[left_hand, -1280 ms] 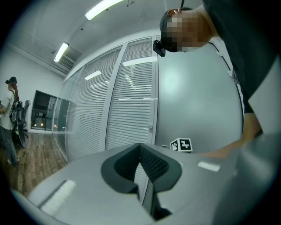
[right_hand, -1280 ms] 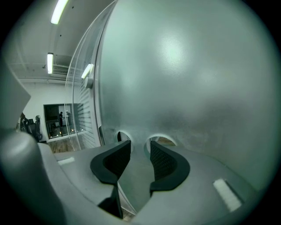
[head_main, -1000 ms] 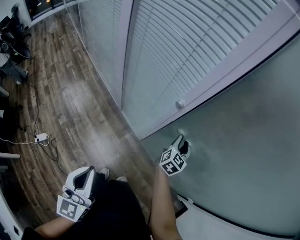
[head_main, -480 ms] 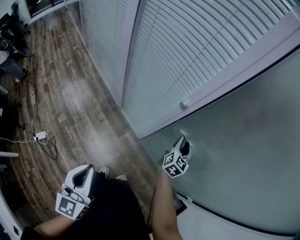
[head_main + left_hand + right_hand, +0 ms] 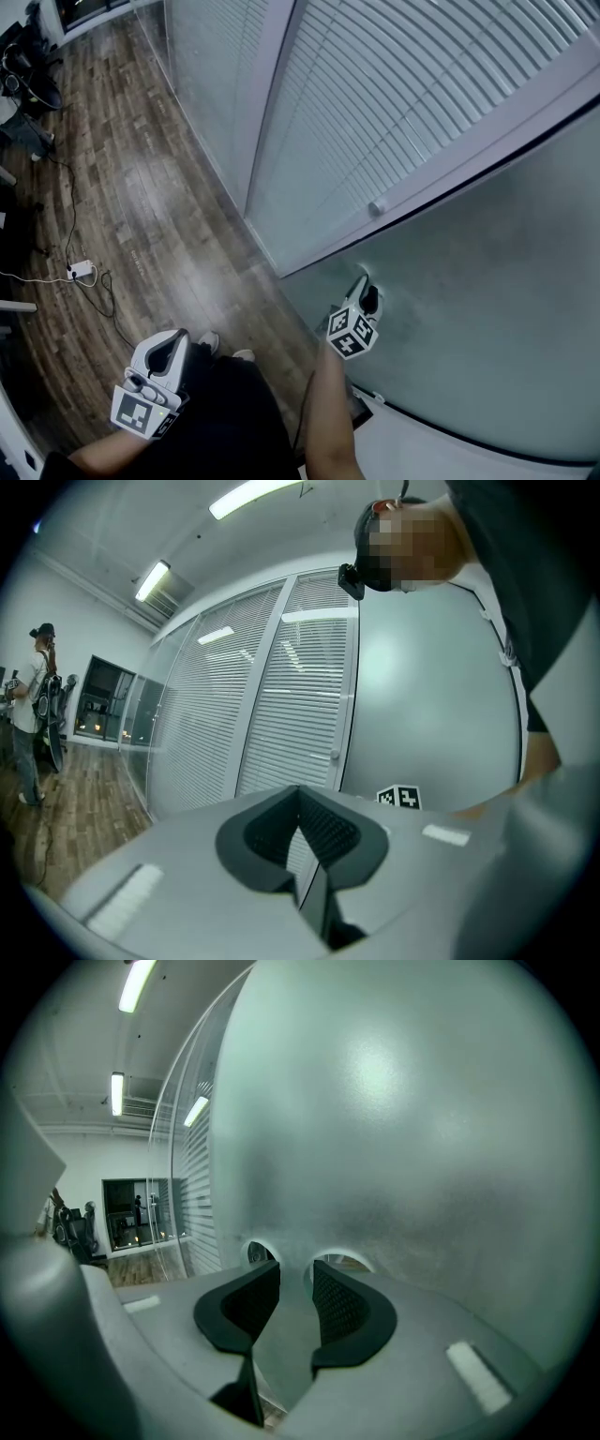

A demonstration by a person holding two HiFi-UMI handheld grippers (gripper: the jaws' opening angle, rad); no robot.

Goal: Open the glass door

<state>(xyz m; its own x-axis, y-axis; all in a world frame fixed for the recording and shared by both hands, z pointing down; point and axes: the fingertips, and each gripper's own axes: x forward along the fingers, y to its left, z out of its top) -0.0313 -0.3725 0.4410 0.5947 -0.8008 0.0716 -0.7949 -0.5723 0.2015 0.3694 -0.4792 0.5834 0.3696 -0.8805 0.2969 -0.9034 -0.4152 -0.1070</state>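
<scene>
The frosted glass door (image 5: 487,281) stands at right, the slatted blind panel (image 5: 394,94) just left of it; the wooden plank floor (image 5: 141,187) spreads left, a white plug block (image 5: 82,273) lying on it.

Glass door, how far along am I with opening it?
Done: the right gripper is on the glass door, jaws closed over its frosted edge. In hand: that grip; only a thin dark line shows between the door and the white frame, so it looks barely open, if at all. Left: moving it clear of the frame. The left gripper hangs by the person's side, jaws together, empty.
</scene>
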